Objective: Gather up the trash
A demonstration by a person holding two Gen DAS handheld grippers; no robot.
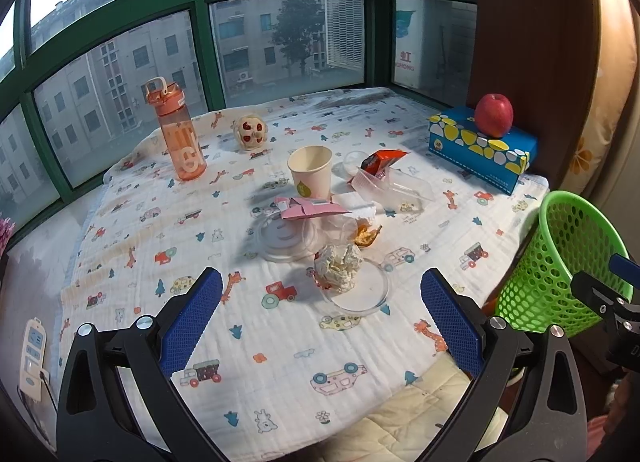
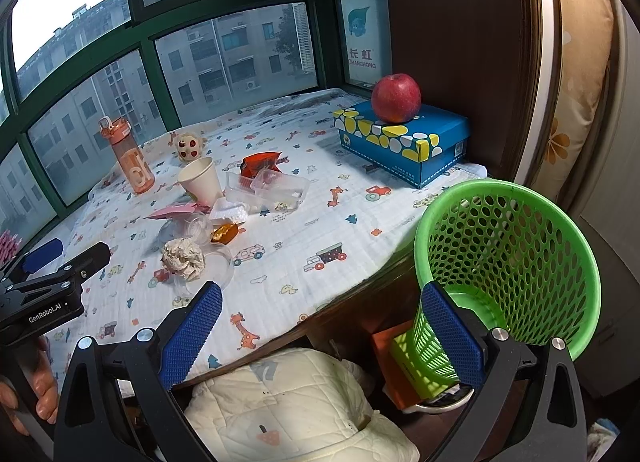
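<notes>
A pile of trash lies mid-table: a crumpled paper ball (image 1: 339, 267) (image 2: 184, 259) on a clear plastic lid (image 1: 362, 289), a paper cup (image 1: 311, 171) (image 2: 201, 179), a pink wrapper (image 1: 312, 209), a red snack bag (image 1: 380, 161) (image 2: 260, 163) and a clear plastic tray (image 1: 394, 187) (image 2: 268, 188). My left gripper (image 1: 322, 316) is open and empty, just short of the paper ball. My right gripper (image 2: 322, 326) is open and empty off the table's right edge, its right finger beside the green mesh basket (image 2: 508, 262) (image 1: 560, 258).
An orange water bottle (image 1: 176, 130) and a small round toy (image 1: 251, 131) stand at the back left. A blue tissue box (image 1: 482, 144) with a red apple (image 1: 494, 114) on it sits at the back right. A white padded cushion (image 2: 296, 402) lies below the table edge.
</notes>
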